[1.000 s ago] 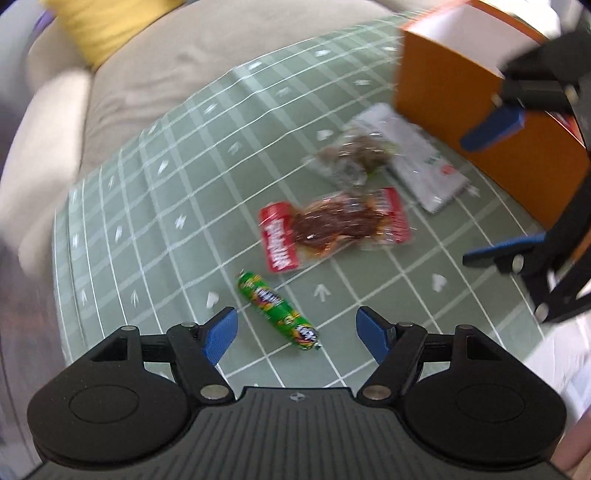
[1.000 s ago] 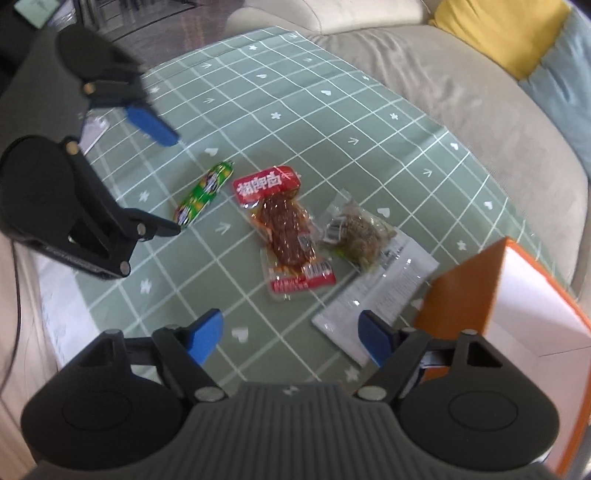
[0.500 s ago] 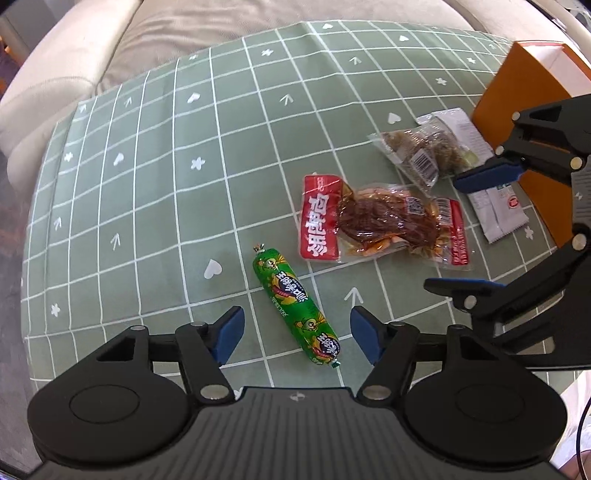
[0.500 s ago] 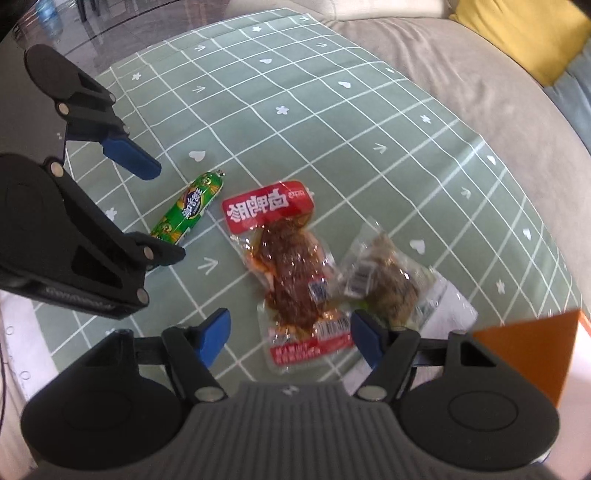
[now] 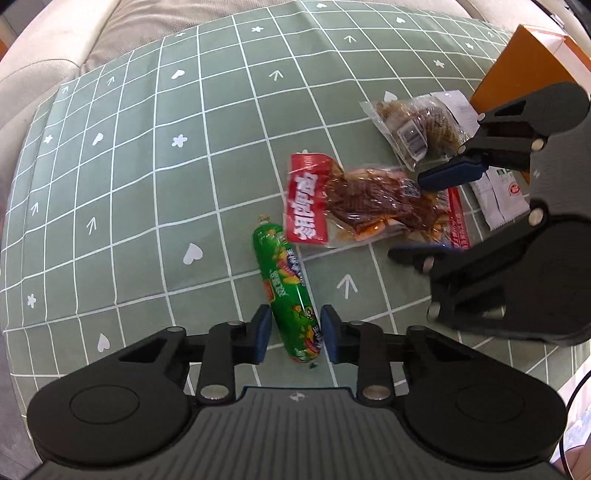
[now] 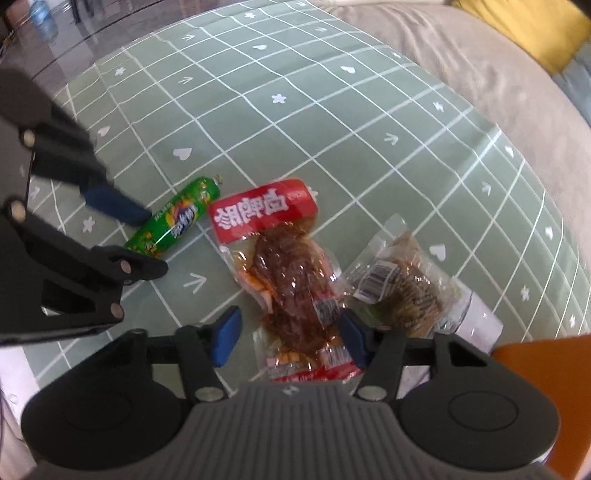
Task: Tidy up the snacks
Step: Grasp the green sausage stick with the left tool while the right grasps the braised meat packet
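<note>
A green sausage stick [image 5: 290, 291] lies on the green checked cloth [image 5: 166, 166]. My left gripper [image 5: 293, 334] is down around its near end, jaws narrowed close to both sides, a thin gap still showing. A red-labelled meat pack [image 6: 291, 273] lies beside the sausage [image 6: 173, 221]. My right gripper [image 6: 290, 336] is open and straddles the pack's near end. The meat pack also shows in the left wrist view [image 5: 369, 203]. A clear pack of brown snack [image 6: 402, 284] and a white sachet [image 5: 498, 192] lie beyond it.
An orange box [image 5: 524, 70] stands at the far right of the cloth, its corner close to my right gripper [image 6: 535, 369]. A beige sofa [image 6: 480, 74] with a yellow cushion [image 6: 532, 29] runs behind the cloth.
My left gripper has dropped onto the sausage and its jaws have narrowed around it. My right gripper has moved forward and down over the meat pack, jaws somewhat narrower.
</note>
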{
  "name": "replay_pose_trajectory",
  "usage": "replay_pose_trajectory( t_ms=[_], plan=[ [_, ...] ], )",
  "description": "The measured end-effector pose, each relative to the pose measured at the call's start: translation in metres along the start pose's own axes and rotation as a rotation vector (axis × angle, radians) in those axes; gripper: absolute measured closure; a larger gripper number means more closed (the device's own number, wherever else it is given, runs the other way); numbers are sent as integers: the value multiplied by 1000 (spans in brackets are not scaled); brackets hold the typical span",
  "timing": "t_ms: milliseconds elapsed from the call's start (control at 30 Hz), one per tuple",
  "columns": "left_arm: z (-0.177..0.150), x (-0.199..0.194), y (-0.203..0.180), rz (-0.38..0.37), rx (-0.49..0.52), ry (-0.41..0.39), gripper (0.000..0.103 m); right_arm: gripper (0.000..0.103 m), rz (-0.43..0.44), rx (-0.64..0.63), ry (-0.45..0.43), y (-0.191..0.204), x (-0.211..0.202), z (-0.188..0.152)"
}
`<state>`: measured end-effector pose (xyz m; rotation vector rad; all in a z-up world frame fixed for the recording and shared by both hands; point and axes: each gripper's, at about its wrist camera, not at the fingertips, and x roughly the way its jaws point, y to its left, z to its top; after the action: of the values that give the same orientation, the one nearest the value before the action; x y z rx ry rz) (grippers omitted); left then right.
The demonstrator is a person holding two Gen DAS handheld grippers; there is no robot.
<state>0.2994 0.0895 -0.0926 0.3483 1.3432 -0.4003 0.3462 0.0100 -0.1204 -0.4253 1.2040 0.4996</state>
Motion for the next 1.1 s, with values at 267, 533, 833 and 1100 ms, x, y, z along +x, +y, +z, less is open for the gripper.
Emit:
replay_pose_trajectory(
  t_ms=[267, 533, 833, 1100],
  plan=[
    [-8, -1, -16, -2, 40, 31, 74, 66, -36, 26, 57, 7, -9, -12],
    [-32, -5, -44, 0, 51, 56, 74, 67, -52, 79, 88, 20, -28, -57],
    [-57, -10, -90, -58, 130, 79, 74, 67, -51, 213, 80, 16, -54, -121],
    [-69, -9, -130, -77, 218, 109, 74, 65, 5, 348, 54, 20, -71, -165]
  ],
)
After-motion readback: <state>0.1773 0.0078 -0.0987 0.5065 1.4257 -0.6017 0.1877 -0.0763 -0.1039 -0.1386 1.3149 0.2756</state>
